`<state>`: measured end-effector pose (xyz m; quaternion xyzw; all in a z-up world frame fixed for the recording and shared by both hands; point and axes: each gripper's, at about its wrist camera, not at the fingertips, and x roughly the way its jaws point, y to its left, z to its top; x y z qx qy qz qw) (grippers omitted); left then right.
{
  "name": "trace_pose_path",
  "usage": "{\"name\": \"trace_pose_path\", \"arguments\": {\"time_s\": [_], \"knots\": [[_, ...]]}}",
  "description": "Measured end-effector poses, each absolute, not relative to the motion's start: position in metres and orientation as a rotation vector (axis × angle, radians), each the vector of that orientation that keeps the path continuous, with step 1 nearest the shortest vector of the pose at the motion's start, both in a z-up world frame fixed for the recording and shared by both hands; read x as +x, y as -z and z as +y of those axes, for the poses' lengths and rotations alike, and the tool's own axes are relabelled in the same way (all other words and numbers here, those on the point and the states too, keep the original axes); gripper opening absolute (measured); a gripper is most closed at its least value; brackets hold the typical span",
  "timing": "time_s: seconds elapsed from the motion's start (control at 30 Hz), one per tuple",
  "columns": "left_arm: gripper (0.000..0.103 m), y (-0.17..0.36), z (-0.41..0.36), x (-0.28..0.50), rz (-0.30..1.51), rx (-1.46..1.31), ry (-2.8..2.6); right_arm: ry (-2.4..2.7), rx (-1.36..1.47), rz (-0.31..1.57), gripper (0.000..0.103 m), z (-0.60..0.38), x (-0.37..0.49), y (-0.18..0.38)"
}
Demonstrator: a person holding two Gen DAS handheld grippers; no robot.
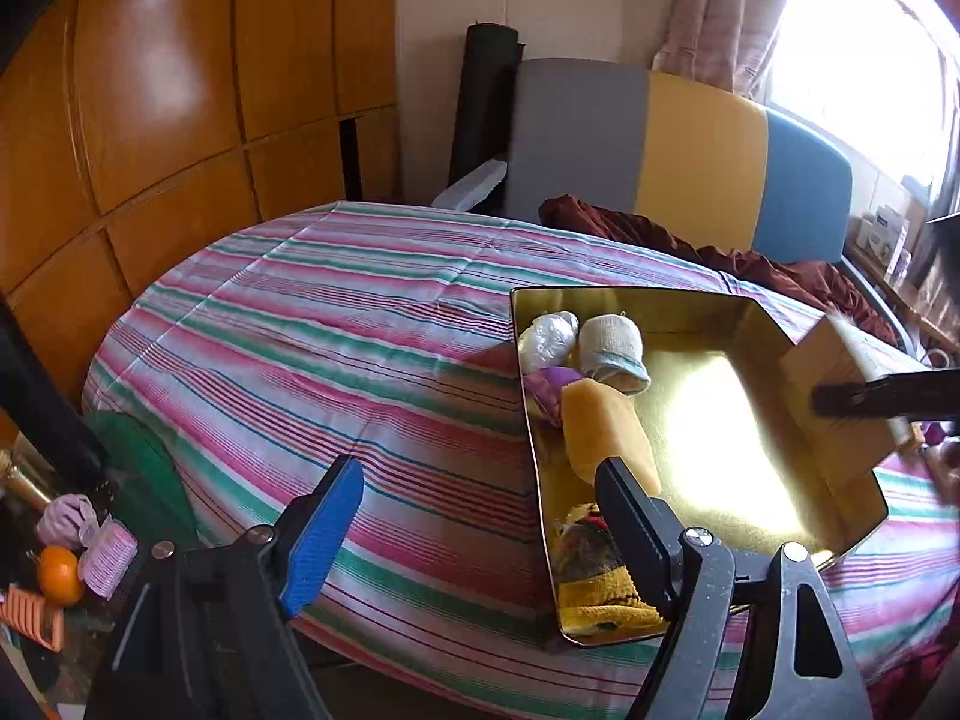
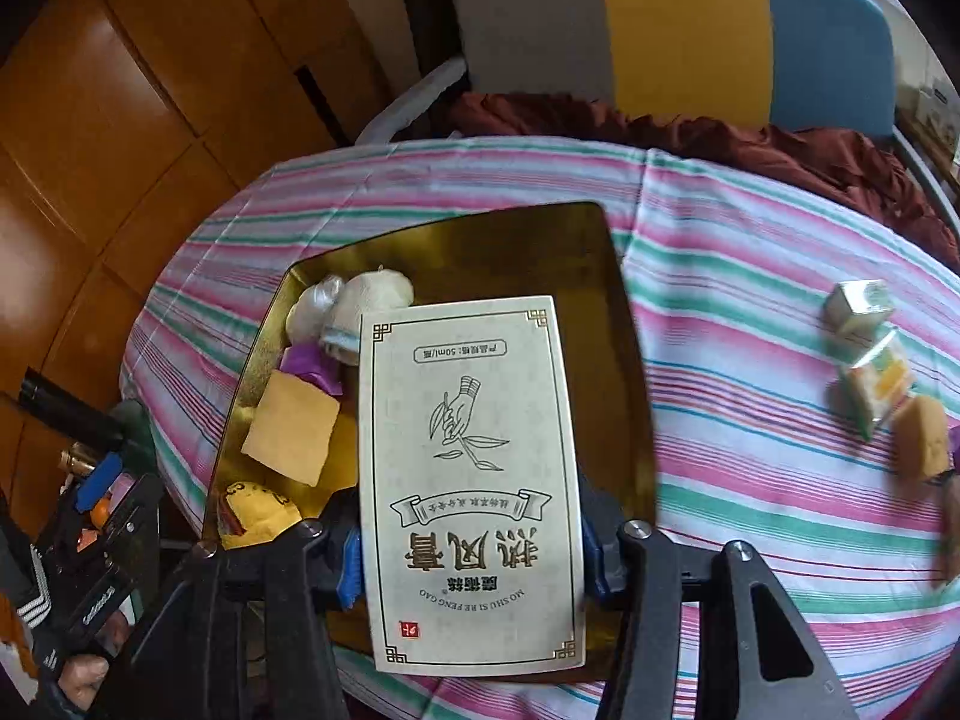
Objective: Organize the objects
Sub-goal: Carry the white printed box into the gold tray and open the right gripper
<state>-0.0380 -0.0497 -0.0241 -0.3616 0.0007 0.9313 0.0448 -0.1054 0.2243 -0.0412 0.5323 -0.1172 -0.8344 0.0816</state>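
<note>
— Cream cardboard, that box (image 2: 474,480); where is it?
— Clamped between the blue pads of the right gripper (image 2: 471,564), held above the gold tray (image 2: 624,360).
— And the tray?
— It sits on the striped cloth (image 1: 312,324) and holds a yellow sponge (image 1: 606,438), a purple item and two pale bundles.
— The left gripper (image 1: 474,516)?
— Its jaws stand apart with nothing between them, over the tray's near left edge.
— Anything else out on the cloth?
— Small cartons (image 2: 864,348), off to the right.
</note>
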Motion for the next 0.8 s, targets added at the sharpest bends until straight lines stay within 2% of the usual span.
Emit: {"name": "trace_pose_path", "arguments": {"time_s": [0.13,0.2,0.23,0.27,0.47,0.67,0.8], "knots": [[0.08,0.028,-0.056,-0.041,-0.04,-1.13,-2.831,2.392,1.687,-0.495,0.056,0.2,-0.138,0.081],[0.08,0.029,-0.059,-0.043,-0.052,-1.135,-2.83,2.275,1.689,-0.618,0.067,0.19,-0.144,0.094],[0.08,0.029,-0.06,-0.043,-0.06,-1.137,-2.83,2.234,1.687,-0.664,0.077,0.187,-0.145,0.098],[0.08,0.03,-0.061,-0.044,-0.065,-1.138,-2.83,2.215,1.676,-0.681,0.082,0.184,-0.145,0.1],[0.08,0.035,-0.057,-0.045,-0.041,-1.149,-2.832,2.273,1.629,-0.609,0.082,0.192,-0.127,0.093],[0.08,0.04,-0.045,-0.041,0.033,-1.144,-2.818,2.423,1.548,-0.457,0.082,0.21,-0.098,0.069],[0.085,0.04,-0.034,-0.036,0.087,-1.124,-2.807,2.508,1.476,-0.362,0.083,0.222,-0.079,0.055]]}}
